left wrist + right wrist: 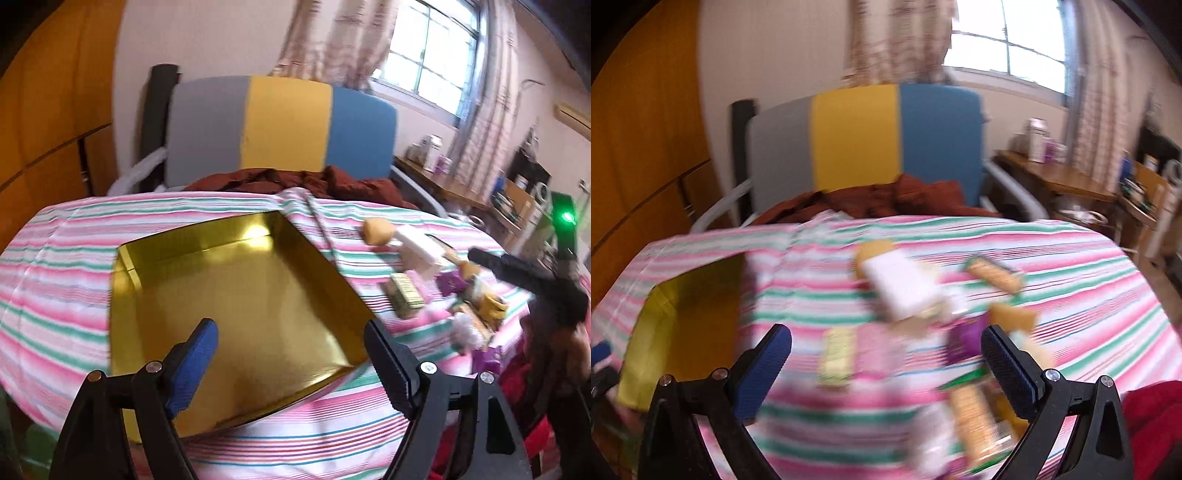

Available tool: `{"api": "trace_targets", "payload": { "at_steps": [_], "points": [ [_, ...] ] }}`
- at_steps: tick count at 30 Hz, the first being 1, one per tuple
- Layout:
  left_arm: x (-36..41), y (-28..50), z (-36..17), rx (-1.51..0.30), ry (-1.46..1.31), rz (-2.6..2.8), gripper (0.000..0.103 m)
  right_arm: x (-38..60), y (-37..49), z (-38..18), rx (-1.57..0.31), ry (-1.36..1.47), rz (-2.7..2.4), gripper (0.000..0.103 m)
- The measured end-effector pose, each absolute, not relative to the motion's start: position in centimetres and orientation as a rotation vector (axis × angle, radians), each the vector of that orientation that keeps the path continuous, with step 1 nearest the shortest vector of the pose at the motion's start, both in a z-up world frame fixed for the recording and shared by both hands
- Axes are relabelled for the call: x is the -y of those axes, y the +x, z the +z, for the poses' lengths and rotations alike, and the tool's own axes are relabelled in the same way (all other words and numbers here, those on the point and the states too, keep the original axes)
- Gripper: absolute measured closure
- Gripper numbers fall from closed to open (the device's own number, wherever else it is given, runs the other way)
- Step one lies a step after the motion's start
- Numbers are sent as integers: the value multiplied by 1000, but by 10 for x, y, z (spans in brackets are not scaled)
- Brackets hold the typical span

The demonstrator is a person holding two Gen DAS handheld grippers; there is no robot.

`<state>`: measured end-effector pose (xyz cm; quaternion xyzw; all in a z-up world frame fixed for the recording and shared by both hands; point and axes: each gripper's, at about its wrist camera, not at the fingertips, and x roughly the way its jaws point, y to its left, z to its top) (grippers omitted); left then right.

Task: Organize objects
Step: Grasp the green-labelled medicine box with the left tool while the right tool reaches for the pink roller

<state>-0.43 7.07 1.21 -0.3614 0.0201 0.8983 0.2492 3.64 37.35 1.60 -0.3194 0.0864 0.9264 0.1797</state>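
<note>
Snack packets (436, 280) scattered on striped cloth (66, 258), right-centre of left wrist frame; same pile fills centre and lower right of right wrist frame, heavily blurred. Gold tray (122, 295) sits centre-left on the cloth, nothing inside, inner floor bare and shiny. In right wrist view the tray (646, 332) shows at left edge, contents not readable through blur. Left gripper (291, 339) spread wide, holding nothing, fingers over the tray's near edge; packets well off to its right. Right gripper (886, 347) also spread apart and holding nothing, hanging above the pile: green-yellow packet (836, 356) between its fingers, purple packet (964, 341) just beside right finger, white packet (905, 288) further up-frame. Contact with any packet can't be told. Tricolour headboard (280, 125) upper centre.
</note>
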Motion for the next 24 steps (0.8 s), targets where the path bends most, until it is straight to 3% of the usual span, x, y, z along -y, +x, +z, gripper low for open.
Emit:
{"api": "trace_targets", "payload": {
  "at_steps": [4, 11, 24],
  "points": [
    [-107, -7, 16, -121, -994, 2371, 21, -427, 40, 11, -338, -850, 2517, 0],
    [-182, -17, 19, -229, -1005, 2234, 22, -490, 58, -15, -795, -804, 2440, 0],
    [-285, -49, -36, -508, -1134, 2049, 30, -488, 58, -13, -935, -786, 2553, 0]
  ]
}}
